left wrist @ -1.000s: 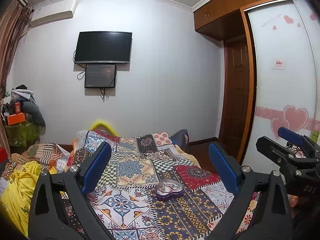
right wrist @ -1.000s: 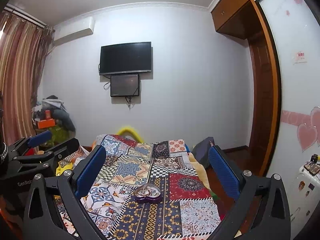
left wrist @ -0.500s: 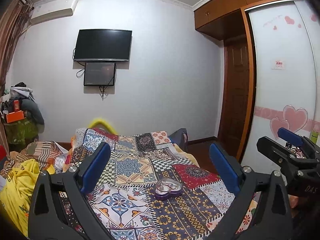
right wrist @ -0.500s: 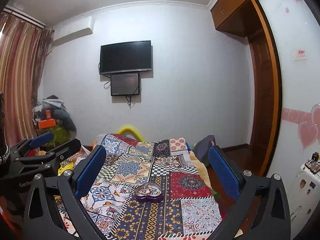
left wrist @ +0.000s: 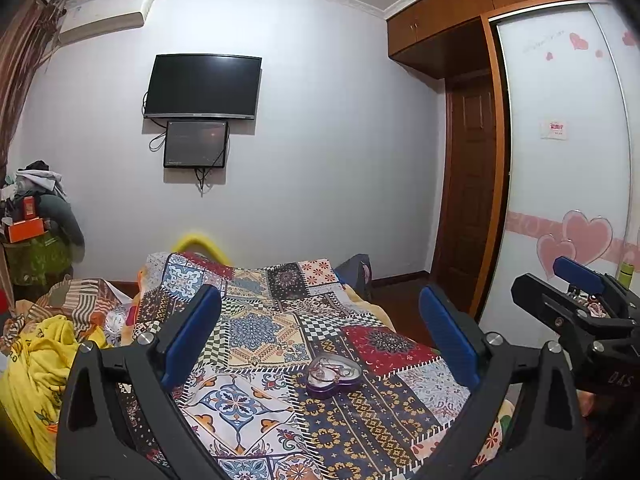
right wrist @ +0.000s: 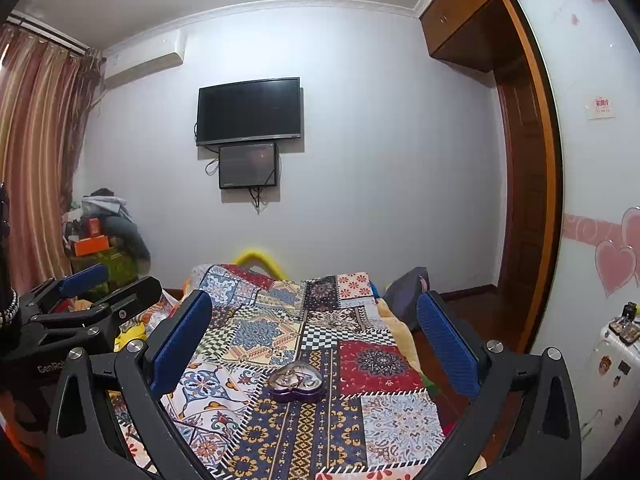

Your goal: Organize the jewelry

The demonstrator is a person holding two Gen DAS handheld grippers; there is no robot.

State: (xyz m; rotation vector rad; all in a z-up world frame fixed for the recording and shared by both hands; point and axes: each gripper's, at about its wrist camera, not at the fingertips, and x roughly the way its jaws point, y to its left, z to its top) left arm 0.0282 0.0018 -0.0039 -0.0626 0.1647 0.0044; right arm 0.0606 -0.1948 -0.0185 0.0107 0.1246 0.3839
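A heart-shaped box (left wrist: 334,375) holding jewelry (right wrist: 295,376) lies on the bed quilt (right wrist: 320,432), between and beyond both spread, empty grippers' fingers (left wrist: 192,336). Since earlier, the box sits unmoved; views barely shifted.

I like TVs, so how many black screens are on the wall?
2. The big TV hangs high on the wall, and the smaller screen hangs right beneath it, above the bed's far end. No others show.

both wrist views face the far wall – sharing bed (left wrist: 280,344), tv (right wrist: 249,111)
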